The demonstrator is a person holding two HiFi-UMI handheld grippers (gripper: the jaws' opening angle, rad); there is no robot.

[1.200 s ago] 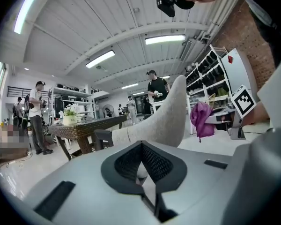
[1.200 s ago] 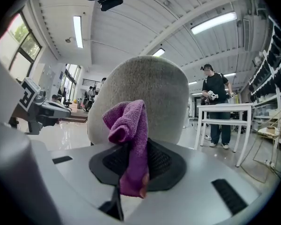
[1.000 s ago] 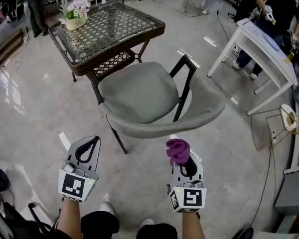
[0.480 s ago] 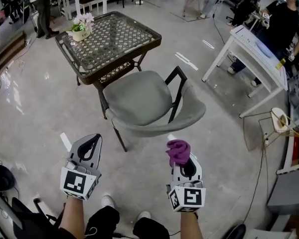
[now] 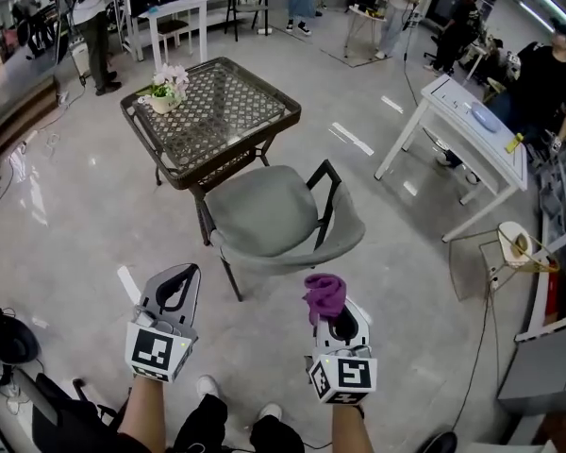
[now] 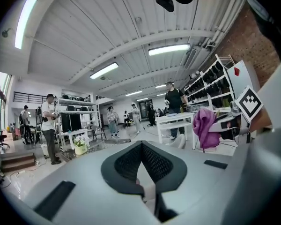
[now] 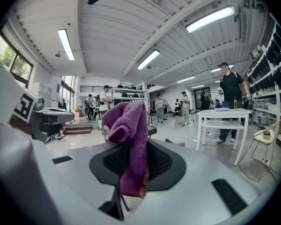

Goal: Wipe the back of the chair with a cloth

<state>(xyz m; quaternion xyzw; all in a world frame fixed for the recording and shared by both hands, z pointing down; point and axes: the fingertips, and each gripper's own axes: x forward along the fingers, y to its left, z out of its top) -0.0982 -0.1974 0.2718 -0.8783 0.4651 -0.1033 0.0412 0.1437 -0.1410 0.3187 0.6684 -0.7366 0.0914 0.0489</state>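
A grey padded chair (image 5: pixel 274 215) with black legs and a curved grey back (image 5: pixel 302 253) stands ahead of me on the floor, its back turned toward me. My right gripper (image 5: pixel 332 302) is shut on a purple cloth (image 5: pixel 324 295), which bunches above the jaws (image 7: pixel 129 135). That gripper hangs just in front of the chair back, not touching it. My left gripper (image 5: pixel 173 282) is shut with nothing in it, to the left of the chair. In the left gripper view the purple cloth (image 6: pixel 203 125) shows at the right.
A wicker table with a glass top (image 5: pixel 212 111) and a flower pot (image 5: pixel 168 91) stands behind the chair. A white table (image 5: pixel 472 125) is at the right, with a small stand (image 5: pixel 514 243) near it. Several people stand around the room's edges.
The view has drawn back: chair and table look smaller and farther. Both grippers keep their places low in the view, and the cloth stays held.
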